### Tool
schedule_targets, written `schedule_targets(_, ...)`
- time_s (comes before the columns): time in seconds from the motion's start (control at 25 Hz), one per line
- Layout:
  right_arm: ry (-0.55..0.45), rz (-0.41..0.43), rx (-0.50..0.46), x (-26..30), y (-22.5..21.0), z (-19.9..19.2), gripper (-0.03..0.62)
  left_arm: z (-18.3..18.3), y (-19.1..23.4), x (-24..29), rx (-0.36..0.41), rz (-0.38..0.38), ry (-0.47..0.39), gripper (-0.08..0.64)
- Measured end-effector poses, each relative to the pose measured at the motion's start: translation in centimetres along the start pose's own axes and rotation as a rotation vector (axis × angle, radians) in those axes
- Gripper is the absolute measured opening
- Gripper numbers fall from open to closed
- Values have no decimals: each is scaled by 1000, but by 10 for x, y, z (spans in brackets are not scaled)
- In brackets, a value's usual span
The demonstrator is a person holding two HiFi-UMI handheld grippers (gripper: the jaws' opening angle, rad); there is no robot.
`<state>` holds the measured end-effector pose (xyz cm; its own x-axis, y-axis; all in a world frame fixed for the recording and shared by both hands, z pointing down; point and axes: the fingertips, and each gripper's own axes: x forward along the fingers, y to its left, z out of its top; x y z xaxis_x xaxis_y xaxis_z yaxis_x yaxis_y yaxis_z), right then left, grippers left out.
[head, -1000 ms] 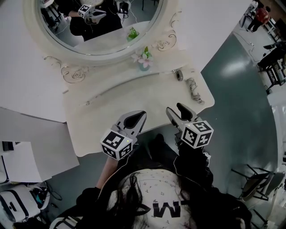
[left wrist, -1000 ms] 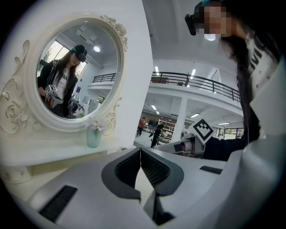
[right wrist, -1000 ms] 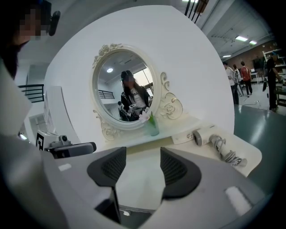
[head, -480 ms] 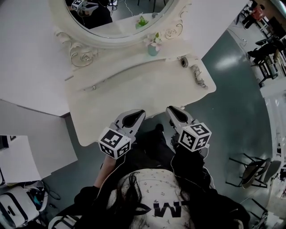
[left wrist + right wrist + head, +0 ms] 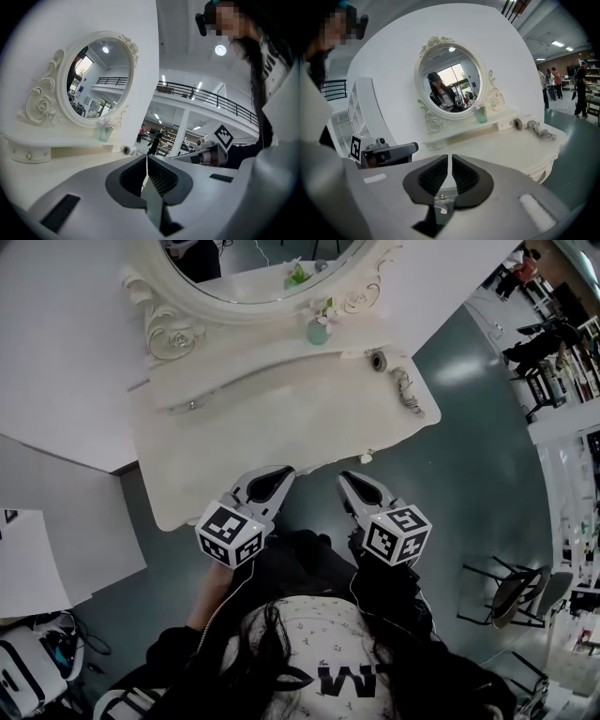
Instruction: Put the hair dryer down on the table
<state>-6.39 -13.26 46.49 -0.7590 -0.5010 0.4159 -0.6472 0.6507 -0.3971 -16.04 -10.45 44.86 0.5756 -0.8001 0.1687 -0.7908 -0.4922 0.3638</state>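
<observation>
A small grey object that looks like the hair dryer (image 5: 378,360), round end showing, lies on the white dressing table (image 5: 244,437) at its right end, with its coiled cord (image 5: 406,392) beside it. In the right gripper view the dryer (image 5: 517,124) and cord (image 5: 540,131) rest at the table's far right. My left gripper (image 5: 279,472) hovers at the table's near edge, shut and empty; its jaws (image 5: 146,161) meet. My right gripper (image 5: 348,480) hangs just off that edge, shut with nothing between its jaws (image 5: 450,161). Both are far from the dryer.
An oval mirror (image 5: 253,263) in a carved white frame stands at the table's back, with a small green vase of flowers (image 5: 319,330) on the shelf below it. A chair (image 5: 514,589) stands on the floor at the right. White furniture (image 5: 37,559) sits at the left.
The right gripper's jaws have gone from open to shut on nothing. The head view has swung, so the table sits higher in the picture. Both grippers stay near the table's front edge.
</observation>
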Motion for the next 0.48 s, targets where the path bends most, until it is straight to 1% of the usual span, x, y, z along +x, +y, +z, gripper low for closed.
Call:
schedule_targets(0.28,-6,45,-9,-16,1,-3,37,-4,-20,-5,11,41,-3,2)
schedule_targets(0.48,4,59,-16,-47,-8,-16,37,-8,-50,-2,23,73,-17,2)
